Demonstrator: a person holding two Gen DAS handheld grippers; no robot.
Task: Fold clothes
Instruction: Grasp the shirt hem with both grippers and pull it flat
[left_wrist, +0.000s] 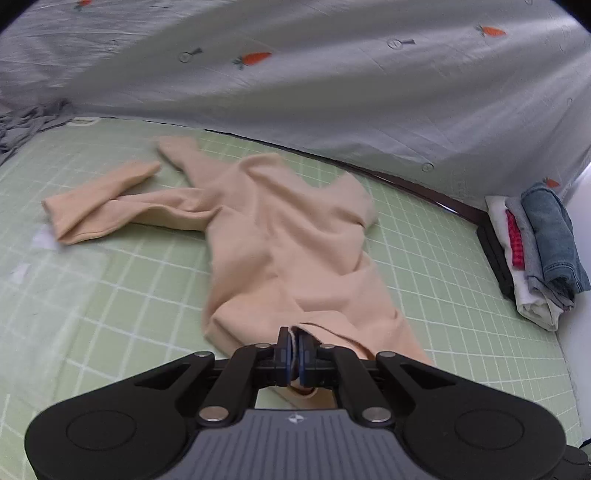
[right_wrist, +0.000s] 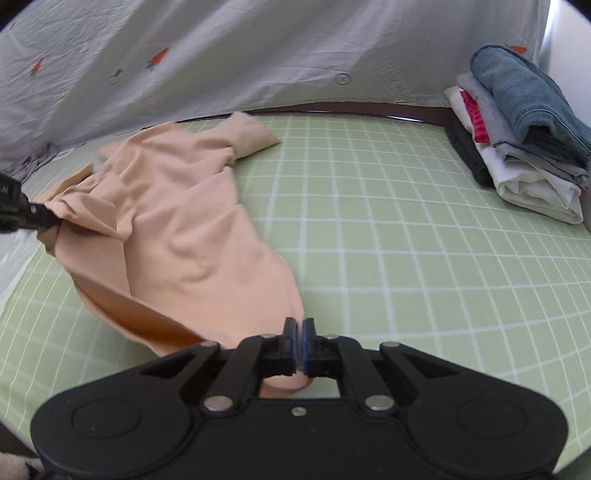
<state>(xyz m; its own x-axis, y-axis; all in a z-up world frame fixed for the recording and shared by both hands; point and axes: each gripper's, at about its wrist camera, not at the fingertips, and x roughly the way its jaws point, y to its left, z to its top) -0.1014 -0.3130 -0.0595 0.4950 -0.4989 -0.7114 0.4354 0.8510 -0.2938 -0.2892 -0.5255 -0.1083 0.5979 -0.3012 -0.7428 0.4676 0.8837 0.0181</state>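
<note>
Both grippers pinch the beige garment's near hem.

The left gripper (left_wrist: 294, 338) and right gripper (right_wrist: 299, 330) reach forward, low over the green gridded surface (right_wrist: 406, 229); the beige garment (left_wrist: 280, 236) stretches lengthwise away, sleeves far.

Soft even daylight, fisheye-bent edges (dark corners), slight motion blur

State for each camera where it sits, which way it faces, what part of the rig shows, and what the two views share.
Left wrist: sits on the left gripper, looking forward along its shut fingers across the green grid mat toward the carrot-print sheet; its black linkage fills the bottom.
Right wrist: sits on the right gripper, facing the same sheet; its own linkage shows below, and the left gripper enters at the left edge.
Shared: the beige garment, pinched by both grippers, and the folded clothes stack on the right.
</note>
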